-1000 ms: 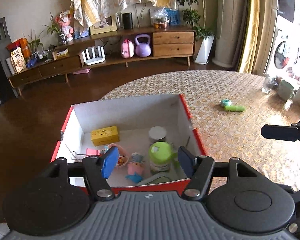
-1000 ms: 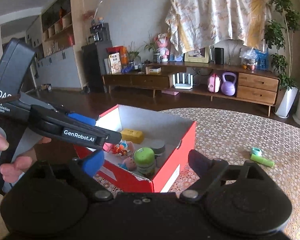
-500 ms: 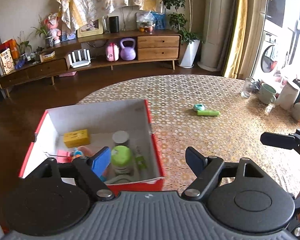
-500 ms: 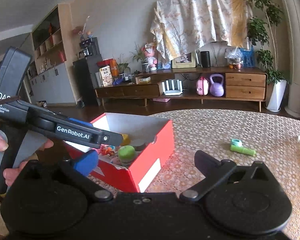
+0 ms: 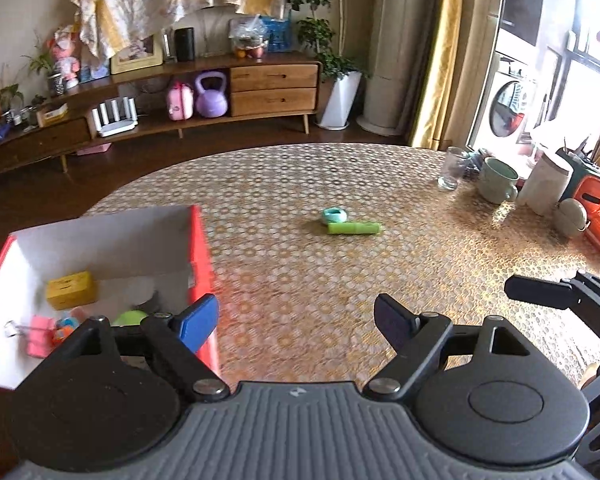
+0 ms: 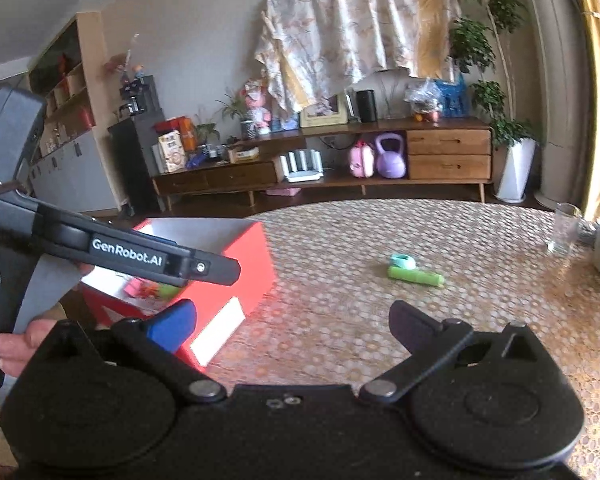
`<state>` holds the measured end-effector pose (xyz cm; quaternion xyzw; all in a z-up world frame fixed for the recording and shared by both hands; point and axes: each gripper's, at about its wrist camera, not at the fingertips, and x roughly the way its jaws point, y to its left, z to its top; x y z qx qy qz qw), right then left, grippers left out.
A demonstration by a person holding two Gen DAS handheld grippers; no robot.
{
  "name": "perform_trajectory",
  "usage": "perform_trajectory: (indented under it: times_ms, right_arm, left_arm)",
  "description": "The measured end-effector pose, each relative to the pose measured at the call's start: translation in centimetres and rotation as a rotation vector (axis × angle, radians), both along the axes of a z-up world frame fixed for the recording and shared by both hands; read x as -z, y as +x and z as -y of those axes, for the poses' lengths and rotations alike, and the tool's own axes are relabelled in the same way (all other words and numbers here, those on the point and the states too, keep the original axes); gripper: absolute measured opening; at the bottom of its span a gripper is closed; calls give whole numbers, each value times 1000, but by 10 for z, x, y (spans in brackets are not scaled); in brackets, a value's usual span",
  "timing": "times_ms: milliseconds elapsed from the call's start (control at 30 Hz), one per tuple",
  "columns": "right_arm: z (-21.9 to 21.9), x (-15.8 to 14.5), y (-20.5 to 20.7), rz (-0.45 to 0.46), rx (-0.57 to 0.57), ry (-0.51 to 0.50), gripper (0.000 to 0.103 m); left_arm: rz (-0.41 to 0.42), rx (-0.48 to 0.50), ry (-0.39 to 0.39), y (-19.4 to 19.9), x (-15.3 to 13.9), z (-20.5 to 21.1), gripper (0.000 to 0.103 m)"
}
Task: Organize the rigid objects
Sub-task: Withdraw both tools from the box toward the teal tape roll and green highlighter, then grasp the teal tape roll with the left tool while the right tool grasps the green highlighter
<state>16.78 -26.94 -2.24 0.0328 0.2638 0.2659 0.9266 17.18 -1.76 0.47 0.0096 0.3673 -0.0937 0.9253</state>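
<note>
A red box (image 5: 202, 248) with a white inside stands at the table's left; it holds a yellow block (image 5: 71, 290), a green-lidded jar (image 5: 130, 317) and small pink toys. A green tube (image 5: 354, 227) and a teal ring (image 5: 335, 214) lie together mid-table, also in the right wrist view (image 6: 415, 277). My left gripper (image 5: 296, 320) is open and empty, over the table just right of the box. My right gripper (image 6: 292, 326) is open and empty, near the box's corner (image 6: 236, 280).
A glass (image 5: 451, 169), a green mug (image 5: 497, 181), a white container (image 5: 544, 184) and orange items (image 5: 598, 208) stand at the table's far right. The left gripper's body (image 6: 112, 252) crosses the right wrist view. A sideboard (image 5: 220, 96) lines the far wall.
Both grippers have swung right, away from the box and toward the middle of the table. The box has slid to the left of both views. Both stay open and empty.
</note>
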Motion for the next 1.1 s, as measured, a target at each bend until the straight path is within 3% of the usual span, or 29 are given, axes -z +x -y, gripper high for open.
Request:
perform_trajectory:
  times_ms: [233, 533, 800, 1100]
  right_arm:
    - [28, 19, 30, -29, 40, -35, 103]
    - [39, 45, 92, -23, -5, -146, 102]
    - [16, 70, 152, -4, -92, -272, 100]
    - [8, 96, 202, -44, -129, -291, 88]
  left_arm:
    - [-25, 20, -31, 37, 16, 26, 97]
    - [-90, -6, 53, 104, 46, 53, 98]
    - [-105, -44, 13, 171, 67, 66, 98]
    - [-114, -26, 61, 231, 92, 84, 98]
